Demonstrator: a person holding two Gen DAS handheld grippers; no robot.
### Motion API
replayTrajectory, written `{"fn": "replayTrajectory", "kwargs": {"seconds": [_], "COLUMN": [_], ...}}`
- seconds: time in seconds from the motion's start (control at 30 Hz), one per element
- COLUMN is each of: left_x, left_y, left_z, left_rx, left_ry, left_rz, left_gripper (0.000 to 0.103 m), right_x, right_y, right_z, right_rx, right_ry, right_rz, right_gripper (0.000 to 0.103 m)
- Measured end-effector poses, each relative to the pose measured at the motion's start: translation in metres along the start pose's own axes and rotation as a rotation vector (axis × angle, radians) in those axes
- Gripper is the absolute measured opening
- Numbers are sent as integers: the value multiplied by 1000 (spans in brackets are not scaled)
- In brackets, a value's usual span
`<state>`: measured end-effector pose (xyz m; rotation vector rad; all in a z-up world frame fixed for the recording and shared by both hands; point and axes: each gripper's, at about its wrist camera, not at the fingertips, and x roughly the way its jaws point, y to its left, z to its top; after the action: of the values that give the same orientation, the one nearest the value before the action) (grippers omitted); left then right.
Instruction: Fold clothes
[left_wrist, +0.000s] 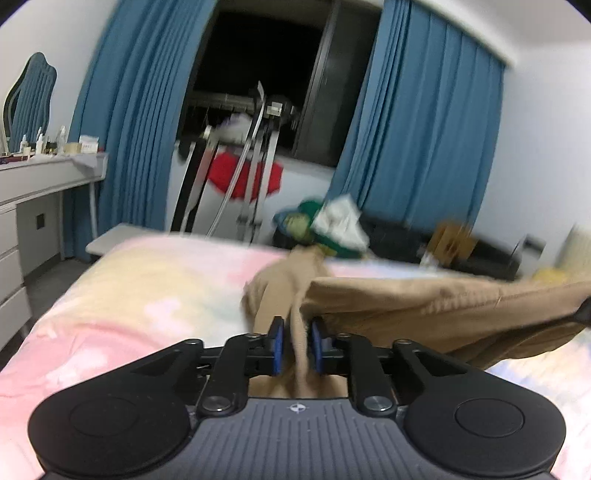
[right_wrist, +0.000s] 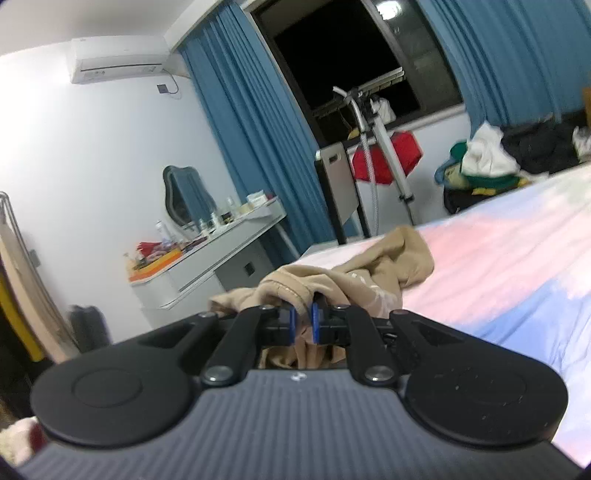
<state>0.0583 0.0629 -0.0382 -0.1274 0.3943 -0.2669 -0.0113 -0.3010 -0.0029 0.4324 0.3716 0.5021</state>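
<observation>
A tan garment (left_wrist: 424, 310) is held up over a bed with a pink, yellow and blue sheet (left_wrist: 147, 288). My left gripper (left_wrist: 298, 341) is shut on a bunched edge of it; the cloth stretches taut to the right, where my right gripper's dark tip (left_wrist: 584, 314) shows at the frame edge. In the right wrist view my right gripper (right_wrist: 303, 319) is shut on a hem of the tan garment (right_wrist: 373, 273), whose far part lies crumpled on the bed sheet (right_wrist: 498, 266).
A white dresser (left_wrist: 44, 184) with bottles and a mirror stands left of the bed. A metal rack with red cloth (left_wrist: 243, 177) stands before the dark window and blue curtains. A pile of clothes (left_wrist: 332, 229) lies beyond the bed.
</observation>
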Motion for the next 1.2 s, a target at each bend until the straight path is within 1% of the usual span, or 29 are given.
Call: {"fn": "replayTrajectory", "kwargs": {"seconds": [0.07,0.17,0.2,0.23,0.27,0.3,0.33,0.43,0.5,0.53,0.57,0.7,0.8,0.83,0.87,0.93,0.97,1.03,1.07,1.1,1.13,1.17,1.2], "left_x": [17,42,50,54,50,47,44,34,27,24,20,7,-3,5,18,40,53,69,74,75,75,74,69], "left_y": [-4,-10,-12,-12,-17,-21,-26,-39,-48,-53,-58,-76,-89,-95,-99,-102,-101,-94,-88,-85,-83,-81,-81], "left_z": [-13,-33,-39,-42,-42,-41,-41,-39,-39,-38,-38,-36,-35,-40,-45,-55,-58,-63,-64,-63,-61,-60,-57], "left_rx": [33,82,98,109,126,144,161,214,249,266,283,353,405,426,446,463,465,449,426,401,385,370,365], "left_ry": [53,132,157,161,158,155,152,143,137,134,131,119,110,126,145,181,202,226,233,235,233,230,218], "left_rz": [27,69,82,96,85,75,64,31,9,-2,-13,-57,-89,-81,-64,-23,13,79,92,94,92,90,81], "left_gripper": [24,27,31,39,43,49,51,49,49,49,49,49,47,46,46,40,38,31,30,27,19,15,8], "right_x": [12,32,37,42,46,49,52,51,51,49,47,36,30,29,28,28,29,31,32,33,35,36,39], "right_y": [-18,-43,-49,-54,-58,-61,-63,-68,-67,-67,-65,-64,-61,-60,-58,-57,-57,-58,-59,-60,-61,-62,-63], "right_z": [-5,-21,-27,-34,-40,-44,-47,-47,-47,-47,-47,-41,-39,-39,-39,-39,-39,-40,-41,-42,-43,-44,-45], "right_rx": [85,179,195,207,209,212,218,248,222,214,209,258,258,254,247,228,222,212,214,219,221,217,208], "right_ry": [58,164,193,223,246,257,264,264,250,239,227,166,146,143,143,145,146,148,150,154,158,163,167], "right_rz": [-20,-75,-106,-140,-175,-202,-225,-274,-314,-321,-319,-249,-234,-235,-238,-251,-259,-275,-278,-279,-284,-293,-310], "right_gripper": [11,12,12,12,12,13,13,13,13,13,13,13,13,13,13,13,13,13,13,13,13,13,13]}}
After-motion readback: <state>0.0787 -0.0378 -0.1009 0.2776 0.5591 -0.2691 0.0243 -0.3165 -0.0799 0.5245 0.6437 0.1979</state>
